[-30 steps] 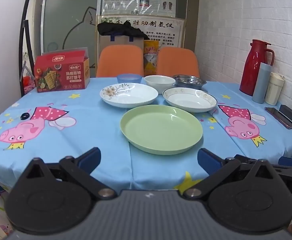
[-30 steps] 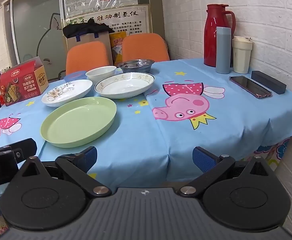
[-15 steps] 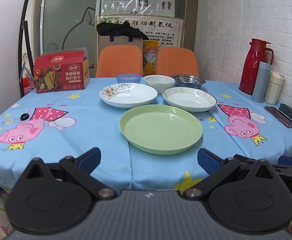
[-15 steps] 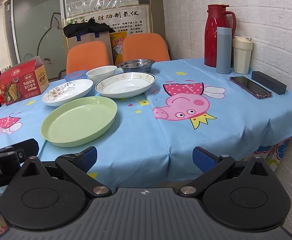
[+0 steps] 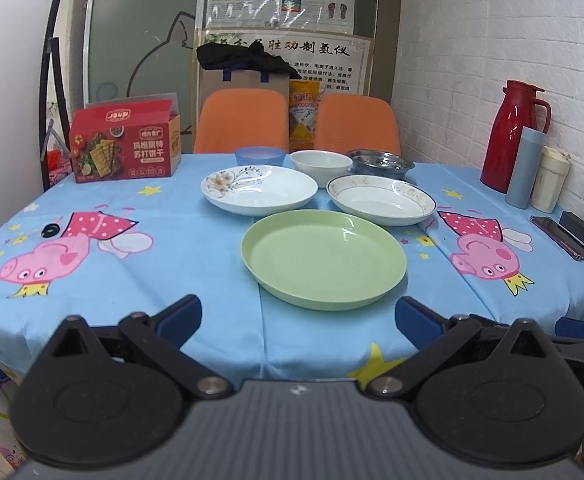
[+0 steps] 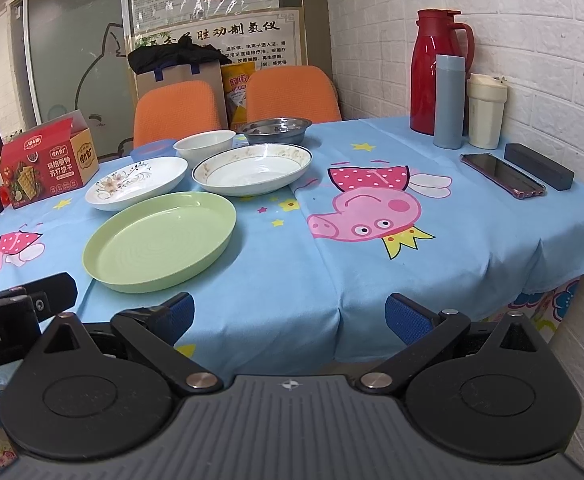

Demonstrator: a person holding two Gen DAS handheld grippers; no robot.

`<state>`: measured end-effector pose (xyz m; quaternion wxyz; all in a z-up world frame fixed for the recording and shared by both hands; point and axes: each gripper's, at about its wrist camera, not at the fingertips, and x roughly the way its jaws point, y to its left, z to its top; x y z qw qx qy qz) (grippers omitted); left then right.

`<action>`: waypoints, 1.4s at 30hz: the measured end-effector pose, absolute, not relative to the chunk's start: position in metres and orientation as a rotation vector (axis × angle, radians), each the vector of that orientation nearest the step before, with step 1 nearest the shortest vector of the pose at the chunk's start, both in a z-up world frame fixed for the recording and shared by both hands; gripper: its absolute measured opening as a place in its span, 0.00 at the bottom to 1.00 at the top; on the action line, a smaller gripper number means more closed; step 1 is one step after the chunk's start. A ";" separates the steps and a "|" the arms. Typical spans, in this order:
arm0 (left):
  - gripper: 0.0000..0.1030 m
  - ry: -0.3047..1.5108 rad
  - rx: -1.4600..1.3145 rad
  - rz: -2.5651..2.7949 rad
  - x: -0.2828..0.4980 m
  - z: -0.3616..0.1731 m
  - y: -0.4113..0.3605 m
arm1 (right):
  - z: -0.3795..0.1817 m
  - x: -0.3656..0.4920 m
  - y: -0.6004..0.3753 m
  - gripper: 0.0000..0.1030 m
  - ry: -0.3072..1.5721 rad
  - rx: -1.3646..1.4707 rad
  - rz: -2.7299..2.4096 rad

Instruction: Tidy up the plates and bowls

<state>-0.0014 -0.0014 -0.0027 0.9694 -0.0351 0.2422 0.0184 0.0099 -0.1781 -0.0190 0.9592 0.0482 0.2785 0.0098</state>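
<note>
Green plate (image 5: 323,258) near the front edge of the table (image 5: 196,240), flat and with nothing on it. Two white plates just behind: flower plate (image 5: 259,189) on the left, gold-rim plate (image 5: 381,199) on the right. Behind those, three bowls in a row: blue bowl (image 5: 260,156), white bowl (image 5: 321,162), metal bowl (image 5: 379,161). Nothing stacked yet.

Left hand-held gripper (image 5: 296,318) wide apart, holding nothing, low at the near edge in front of the green plate. Right hand-held gripper (image 6: 290,314) wide apart too, holding nothing, off to the right of the plates.

Probably best to start with a white plate. Slide one finger under the rim, squeeze gently, lift straight up, set down softly in the middle of the green plate. Slow near the phone (image 6: 501,175) and red jug (image 6: 437,70).
</note>
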 end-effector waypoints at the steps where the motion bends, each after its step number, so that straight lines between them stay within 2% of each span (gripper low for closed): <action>1: 1.00 0.489 -0.072 0.037 -0.001 -0.002 -0.001 | -0.019 0.010 -0.178 1.00 0.566 0.098 0.020; 42: 1.00 0.500 -0.089 0.037 -0.002 -0.006 0.002 | -0.020 0.011 -0.178 1.00 0.579 0.083 0.020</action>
